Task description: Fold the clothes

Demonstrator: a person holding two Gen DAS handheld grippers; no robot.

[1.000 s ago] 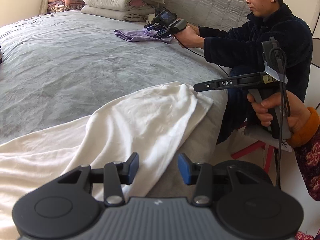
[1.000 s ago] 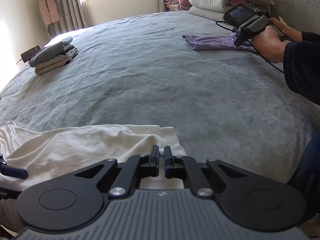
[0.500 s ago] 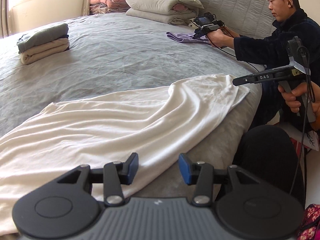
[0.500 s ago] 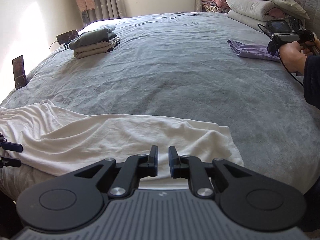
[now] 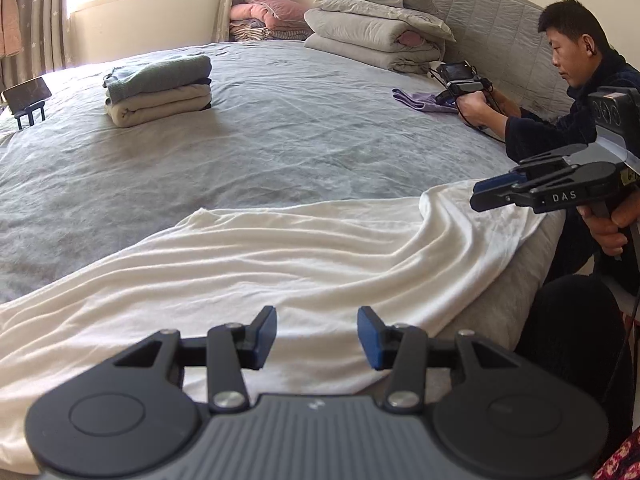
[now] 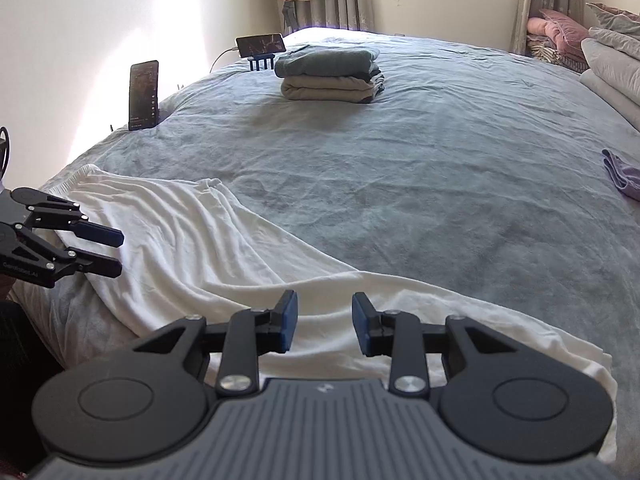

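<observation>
White cloth (image 5: 304,256) is lying rumpled along the near edge of the grey bed (image 5: 280,132), and we are hovering over it. Our left gripper (image 5: 317,338) is standing with jaws apart, nothing between them. Further right, our right gripper (image 6: 325,328) is opening its jaws, empty, above the cloth's other end. Folded clothes (image 6: 330,74) are sitting stacked far back.
</observation>
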